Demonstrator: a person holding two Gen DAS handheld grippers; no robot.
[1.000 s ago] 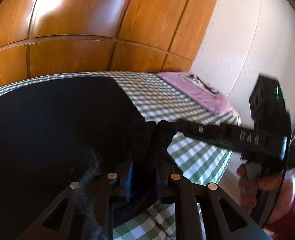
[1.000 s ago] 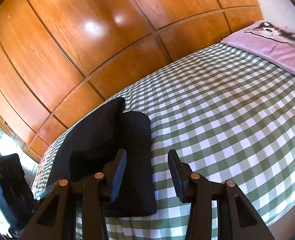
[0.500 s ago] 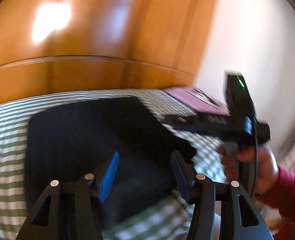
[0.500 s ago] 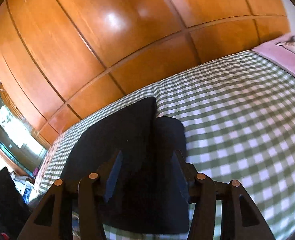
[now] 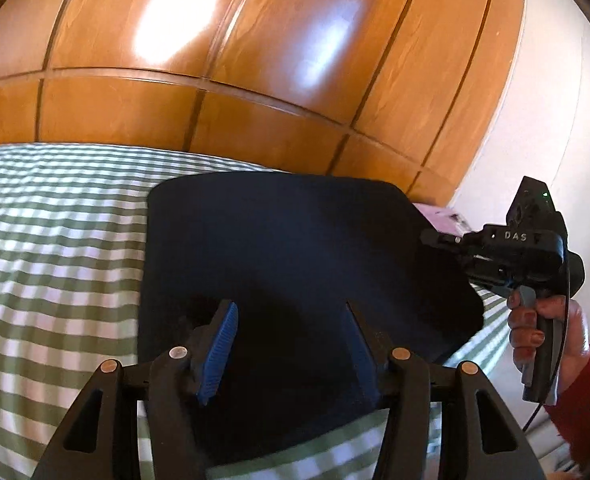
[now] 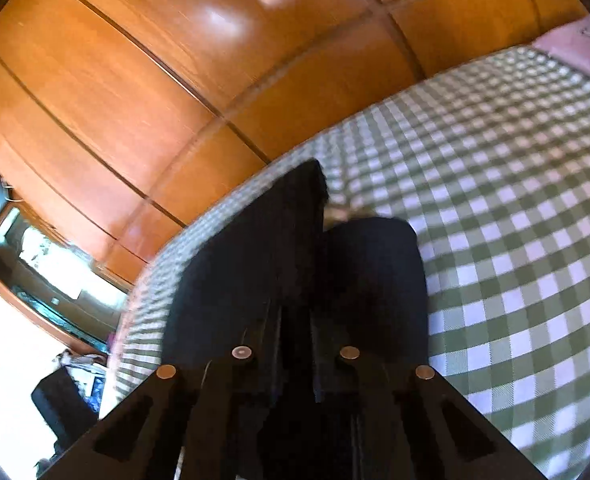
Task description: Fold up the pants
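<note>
Left wrist view: wood-panel wall (image 5: 255, 60) behind green-checked bed (image 5: 55, 240). Folded dark pants (image 5: 295, 248) flat on bed. Left gripper (image 5: 291, 344) spread above pants, nothing pinched. Right gripper (image 5: 441, 238) at pants' right edge, held by hand (image 5: 547, 328).

Right wrist view: same bed (image 6: 515, 240); right gripper (image 6: 295, 320) jaws just closed, pressed together on pants (image 6: 371, 264) fabric.

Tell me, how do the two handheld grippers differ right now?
The left gripper has its jaws apart above the dark pants, gripping nothing; the right gripper has its jaws closed together at the pants' edge. Blue pads show on the left, none on the right. Both are black.
</note>
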